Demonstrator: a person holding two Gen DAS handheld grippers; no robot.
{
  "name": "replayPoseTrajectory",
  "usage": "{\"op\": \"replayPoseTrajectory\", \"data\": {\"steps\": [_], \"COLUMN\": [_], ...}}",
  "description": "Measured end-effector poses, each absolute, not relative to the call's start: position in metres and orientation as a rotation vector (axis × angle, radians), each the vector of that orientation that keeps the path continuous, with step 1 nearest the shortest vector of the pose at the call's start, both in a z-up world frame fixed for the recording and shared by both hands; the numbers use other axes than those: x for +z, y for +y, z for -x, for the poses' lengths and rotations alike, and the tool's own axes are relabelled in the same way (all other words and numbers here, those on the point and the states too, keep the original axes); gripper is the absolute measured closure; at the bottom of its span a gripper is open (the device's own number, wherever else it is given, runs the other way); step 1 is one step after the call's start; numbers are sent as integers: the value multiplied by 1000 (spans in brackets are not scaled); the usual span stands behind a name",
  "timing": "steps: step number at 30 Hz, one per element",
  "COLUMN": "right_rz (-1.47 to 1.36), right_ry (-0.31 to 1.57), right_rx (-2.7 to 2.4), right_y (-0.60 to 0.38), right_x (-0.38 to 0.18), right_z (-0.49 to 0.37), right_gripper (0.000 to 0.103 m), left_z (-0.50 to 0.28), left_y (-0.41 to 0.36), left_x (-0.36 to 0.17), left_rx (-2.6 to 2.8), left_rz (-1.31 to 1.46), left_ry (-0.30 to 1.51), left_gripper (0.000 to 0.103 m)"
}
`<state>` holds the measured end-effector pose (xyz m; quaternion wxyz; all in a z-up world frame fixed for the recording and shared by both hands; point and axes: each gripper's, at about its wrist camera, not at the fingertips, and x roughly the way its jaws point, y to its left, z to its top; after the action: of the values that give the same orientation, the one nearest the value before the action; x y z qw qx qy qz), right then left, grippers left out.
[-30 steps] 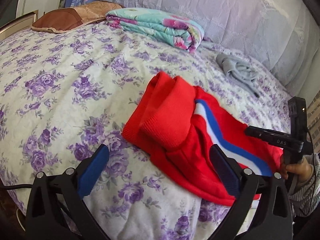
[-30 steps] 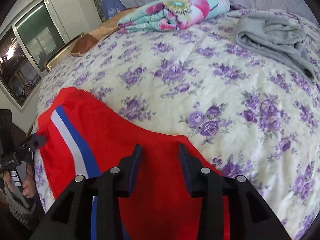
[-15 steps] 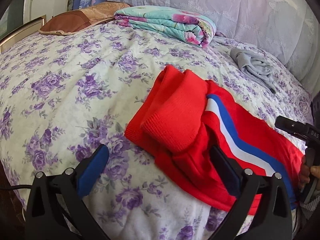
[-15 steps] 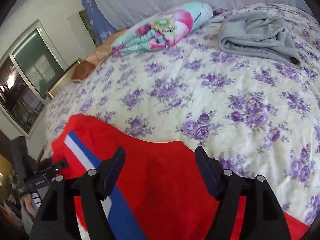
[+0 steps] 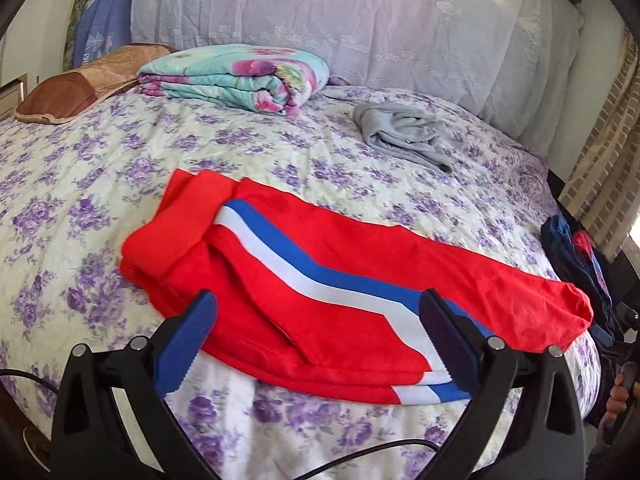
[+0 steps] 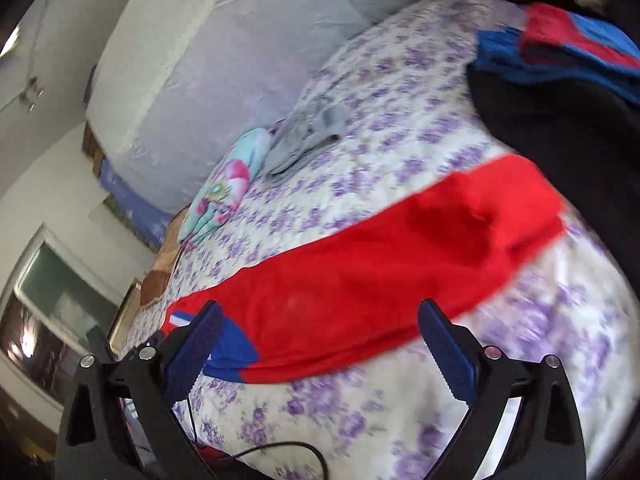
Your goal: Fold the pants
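Red track pants with a blue-white side stripe lie partly folded along the near edge of the bed, cuffed end doubled over at left. Soft, light knit, likely to slump and slide; best taken at the hem or waistband corners. Left gripper jaws wide open, empty. Right gripper jaws opening, nothing between them. Floral sheet, folded quilt, grey garment, padded headboard.

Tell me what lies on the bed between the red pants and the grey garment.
Nothing: in the left wrist view only bare flowered bedspread separates the red pants from the grey garment.
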<state>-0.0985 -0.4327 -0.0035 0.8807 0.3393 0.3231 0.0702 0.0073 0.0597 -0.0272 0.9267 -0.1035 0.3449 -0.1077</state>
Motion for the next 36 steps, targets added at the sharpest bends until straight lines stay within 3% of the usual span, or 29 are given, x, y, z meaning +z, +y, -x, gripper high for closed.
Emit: {"op": "replayPoseTrajectory", "data": {"steps": [6, 17, 19, 20, 21, 22, 26, 32, 36], "right_rz": [-983, -922, -850, -828, -830, -842, -805, -307, -24], "right_ry": [663, 619, 617, 615, 613, 607, 558, 484, 496], "right_rx": [59, 28, 13, -5, -7, -6, -12, 49, 172], "right_y": [-492, -497, -491, -489, -490, -492, -485, -385, -292], "right_x": [-51, -53, -52, -53, -57, -61, -48, 26, 35], "right_z": [98, 61, 60, 60, 59, 59, 60, 40, 15], "right_gripper": [5, 6, 23, 52, 71, 77, 79, 79, 79], "left_z": [-4, -5, -5, -5, -6, -7, -9, -8, -8], "left_y": [52, 114, 127, 135, 141, 147, 166, 177, 178], "left_x": [-29, -23, -23, -24, -25, -27, -35, -41, -43], "left_rx": [-204, -91, -67, -56, -48, -39, -14, -6, -16], "left_rz": [190, 328, 354, 372, 389, 411, 491, 530, 529], "left_ry": [720, 697, 690, 693, 698, 702, 716, 714, 717], "left_gripper": [5, 5, 5, 5, 5, 5, 5, 5, 5]}}
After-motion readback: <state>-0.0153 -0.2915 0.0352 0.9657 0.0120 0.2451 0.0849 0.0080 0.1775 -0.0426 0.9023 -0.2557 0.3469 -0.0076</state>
